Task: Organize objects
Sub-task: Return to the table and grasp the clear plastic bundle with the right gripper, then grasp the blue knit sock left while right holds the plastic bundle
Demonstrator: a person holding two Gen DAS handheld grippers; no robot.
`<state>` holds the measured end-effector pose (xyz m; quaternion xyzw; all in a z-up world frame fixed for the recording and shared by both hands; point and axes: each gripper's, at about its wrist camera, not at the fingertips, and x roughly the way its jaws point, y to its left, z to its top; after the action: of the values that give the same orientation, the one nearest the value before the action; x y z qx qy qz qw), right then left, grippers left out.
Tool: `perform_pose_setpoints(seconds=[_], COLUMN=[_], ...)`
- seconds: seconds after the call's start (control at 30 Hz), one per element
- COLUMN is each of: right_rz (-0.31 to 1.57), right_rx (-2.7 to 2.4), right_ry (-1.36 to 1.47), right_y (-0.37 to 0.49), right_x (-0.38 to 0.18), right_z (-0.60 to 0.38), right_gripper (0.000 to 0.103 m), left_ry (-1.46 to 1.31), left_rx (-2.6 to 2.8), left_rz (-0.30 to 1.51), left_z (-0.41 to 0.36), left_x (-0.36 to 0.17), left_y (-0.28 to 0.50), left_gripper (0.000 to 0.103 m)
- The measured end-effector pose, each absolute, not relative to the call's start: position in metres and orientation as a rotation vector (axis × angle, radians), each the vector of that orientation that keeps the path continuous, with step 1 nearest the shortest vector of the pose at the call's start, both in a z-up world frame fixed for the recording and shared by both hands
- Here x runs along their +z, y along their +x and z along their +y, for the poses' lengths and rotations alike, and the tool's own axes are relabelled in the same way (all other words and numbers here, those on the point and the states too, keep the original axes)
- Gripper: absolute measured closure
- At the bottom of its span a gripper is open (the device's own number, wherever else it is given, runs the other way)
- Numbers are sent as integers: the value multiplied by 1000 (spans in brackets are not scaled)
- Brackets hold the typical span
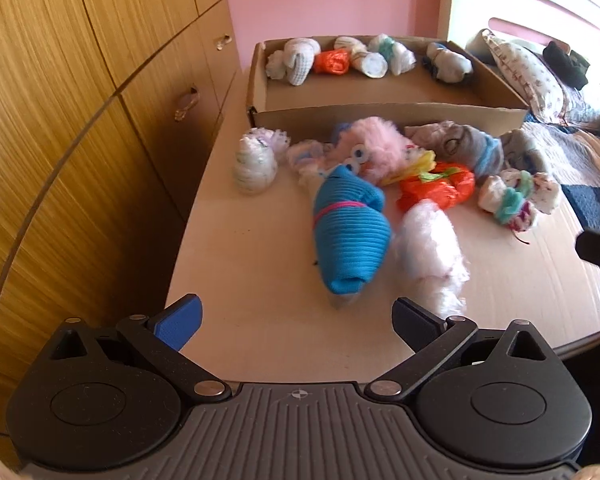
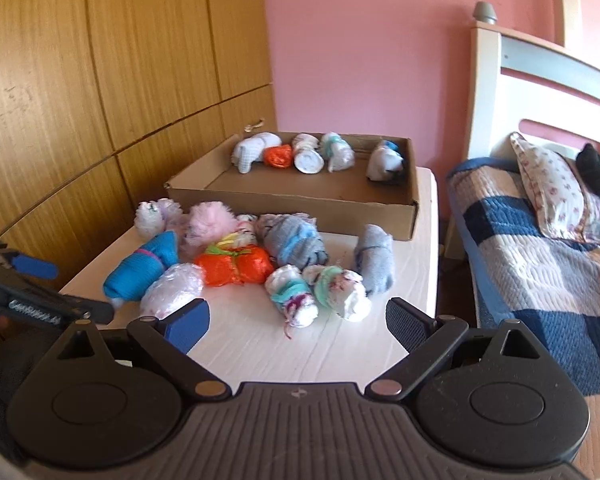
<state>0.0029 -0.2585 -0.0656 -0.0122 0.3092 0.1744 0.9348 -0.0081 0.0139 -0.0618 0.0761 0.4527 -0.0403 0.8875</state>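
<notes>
Several rolled sock bundles lie on a light table [image 1: 260, 264] in front of a cardboard box [image 1: 380, 114] that holds several more along its far wall. Nearest my left gripper [image 1: 296, 320] are a blue ribbed bundle [image 1: 348, 236] and a fluffy white one [image 1: 428, 240]. The left gripper is open and empty, just short of them. My right gripper [image 2: 298, 326] is open and empty above the table's near edge, close to two white bundles with teal bands [image 2: 320, 294]. An orange bundle [image 2: 232, 266], a grey one [image 2: 374, 258] and the box [image 2: 300, 204] lie beyond.
A wooden wardrobe [image 1: 80, 120] stands along the left. A bed with a quilt [image 2: 540, 272] and a floral pillow [image 2: 548, 188] stands to the right of the table. The left gripper shows at the left edge of the right wrist view [image 2: 28, 292].
</notes>
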Motion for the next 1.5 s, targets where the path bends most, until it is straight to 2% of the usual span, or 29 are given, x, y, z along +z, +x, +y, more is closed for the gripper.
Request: perform_pose_setpoints(seconds=[0.37, 0.67, 0.7, 0.77, 0.8, 0.83, 0.93, 1.17, 1.27, 1.3, 1.37, 1.43, 1.5], right_rz=[705, 761, 764, 777, 793, 805, 821, 803, 786, 783, 778, 771, 773], right_rx=[445, 461, 459, 456, 458, 460, 454, 410, 395, 390, 377, 365, 364], right_ry=[-33, -53, -58, -67, -59, -49, -20, 23, 37, 46, 66, 81, 91], right_y=[10, 24, 25, 27, 28, 29, 25, 3, -10, -13, -16, -18, -15], right_x=[-74, -88, -90, -94, -96, -97, -99, -90, -83, -81, -78, -77, -76], right_z=[-195, -154, -150, -147, -148, -151, -167, -208, -226, -232, -241, -247, -243], right_gripper=[10, 14, 19, 35, 48, 57, 65, 67, 67, 67, 67, 67, 67], left_ry=[74, 15, 23, 28, 25, 27, 51, 127, 143, 145, 152, 165, 169], left_rx=[-53, 20, 22, 20, 15, 10, -16, -100, -133, -150, -186, -210, -219], left_rz=[950, 932, 930, 930, 932, 932, 929, 926, 939, 940, 946, 961, 975], left_z=[41, 78, 78, 79, 79, 78, 71, 25, 9, 4, -3, -9, -12], left_x=[-62, -51, -51, -50, -51, -50, -51, -60, -67, -69, -73, -77, -81], left_y=[-5, -8, -9, -9, -9, -9, -5, 23, 33, 35, 39, 42, 44], left_gripper=[1, 1, 1, 1, 1, 1, 1, 1, 4, 8, 19, 36, 46])
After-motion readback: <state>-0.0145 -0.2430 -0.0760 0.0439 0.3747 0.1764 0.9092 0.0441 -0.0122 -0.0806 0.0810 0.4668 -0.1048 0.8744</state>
